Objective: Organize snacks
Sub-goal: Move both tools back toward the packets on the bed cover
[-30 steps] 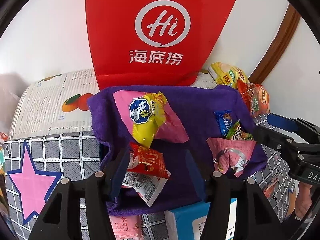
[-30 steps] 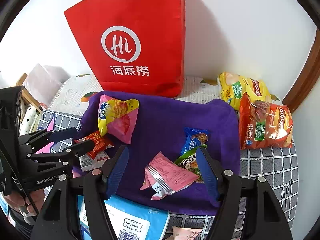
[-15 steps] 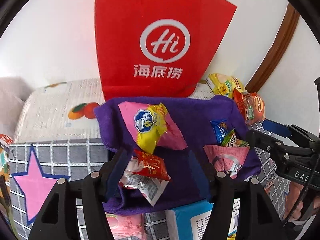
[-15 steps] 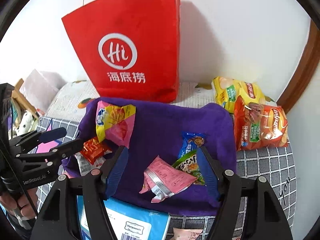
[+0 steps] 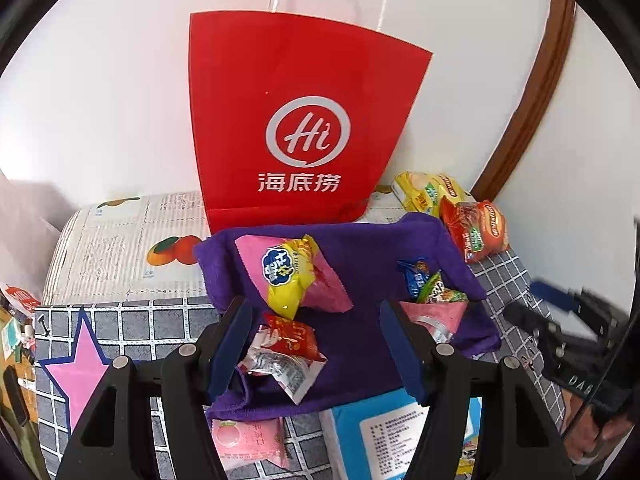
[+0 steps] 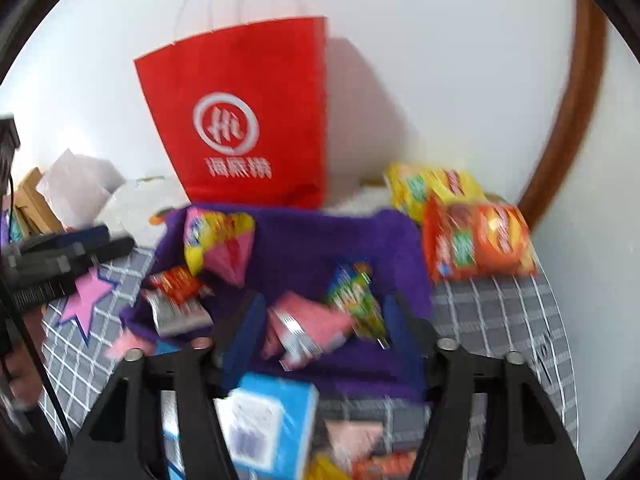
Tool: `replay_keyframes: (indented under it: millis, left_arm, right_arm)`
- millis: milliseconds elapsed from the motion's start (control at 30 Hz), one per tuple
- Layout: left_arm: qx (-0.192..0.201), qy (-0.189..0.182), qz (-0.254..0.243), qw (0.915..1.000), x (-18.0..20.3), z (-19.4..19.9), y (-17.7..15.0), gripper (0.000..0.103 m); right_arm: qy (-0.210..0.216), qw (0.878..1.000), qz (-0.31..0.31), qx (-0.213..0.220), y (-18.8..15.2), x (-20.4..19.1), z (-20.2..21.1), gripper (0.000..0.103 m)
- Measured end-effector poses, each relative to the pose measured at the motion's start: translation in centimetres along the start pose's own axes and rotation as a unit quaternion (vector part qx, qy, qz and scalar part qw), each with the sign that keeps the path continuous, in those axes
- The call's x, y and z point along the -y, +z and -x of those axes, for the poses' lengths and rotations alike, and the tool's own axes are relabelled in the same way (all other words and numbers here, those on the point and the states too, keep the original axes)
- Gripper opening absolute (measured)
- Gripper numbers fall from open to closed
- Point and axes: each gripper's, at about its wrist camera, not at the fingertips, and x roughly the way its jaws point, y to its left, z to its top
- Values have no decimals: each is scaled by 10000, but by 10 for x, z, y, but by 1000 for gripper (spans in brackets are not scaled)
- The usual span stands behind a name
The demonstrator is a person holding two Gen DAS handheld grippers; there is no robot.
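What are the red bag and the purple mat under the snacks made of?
Red bag: looks like matte paper, with crisp creased folds and thin twisted white cord handles. Purple mat: seems a soft fuzzy cloth, likely microfiber towel, with a napped surface and floppy folded edges.

A plain white wall (image 5: 100,92) rises behind the table (image 5: 132,316), brightly and evenly lit. Right of the wall runs a curved brown wooden trim (image 5: 532,92). The table wears a grey checked cover with a pink star (image 5: 80,372), and beyond the star a fruit-printed sheet (image 5: 120,248).
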Motion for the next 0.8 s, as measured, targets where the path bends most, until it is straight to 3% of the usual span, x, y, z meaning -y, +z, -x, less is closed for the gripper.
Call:
replay_keyframes:
  millis: [167,400,467,600,700,800]
  left_arm:
    - [41,-5,-88,10000,6,12,-3,65]
    - [183,73,-39,9998,8,34,-6,65]
    - [190,88,34,9998,5,40,-12,65]
    - [143,148,7,9998,-5,47,-31,65]
    - [101,469,101,9988,-24,46,-51,65]
    - [-49,368,282,9989,-48,42,-67,65]
  right_arm:
    - [-140,9972,-564,-464,-46,37,7,46]
    - [-33,9854,-1398,-973,-115,71,16,49]
    - [57,9819,-1578,-1045,-125,75,13,57]
    - [253,9737,-1958,-1139,-139,82,-5,57]
    - [298,9686,-2165,-1183,-145,86,-19,57]
    - [268,9627,-2440,-1137,-148,95,-30,57]
